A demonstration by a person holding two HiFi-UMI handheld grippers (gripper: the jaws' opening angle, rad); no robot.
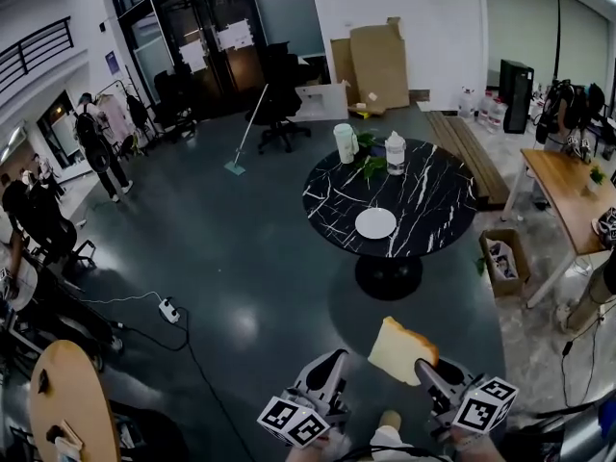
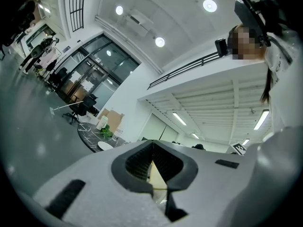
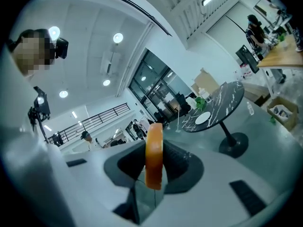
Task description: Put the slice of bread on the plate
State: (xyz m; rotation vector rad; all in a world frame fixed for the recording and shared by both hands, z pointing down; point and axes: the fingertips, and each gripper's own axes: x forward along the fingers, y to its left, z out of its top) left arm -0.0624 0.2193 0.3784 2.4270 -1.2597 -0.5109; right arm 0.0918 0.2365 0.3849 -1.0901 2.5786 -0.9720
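Note:
In the head view a slice of bread [image 1: 402, 349] with a brown crust stands on edge over the dark floor, my right gripper [image 1: 421, 362] shut on its lower right corner. The right gripper view shows the same slice [image 3: 154, 155] edge-on between the pads. My left gripper [image 1: 337, 356] hangs just left of it, jaws together, holding nothing; its pads [image 2: 137, 162] meet at the tips. The white plate [image 1: 375, 223] lies bare near the front rim of a round black marble table [image 1: 433, 195] ahead, well beyond both grippers. It also shows small as the plate [image 3: 202, 118] and the plate [image 2: 105, 146].
On the table's far side stand a white jug [image 1: 345, 142], a bottle [image 1: 395, 152] and a leafy plant [image 1: 371, 165]. A wooden desk [image 1: 568, 195] and a cardboard box [image 1: 503, 258] are to the right. A power strip [image 1: 169, 310] with cable lies on the floor left.

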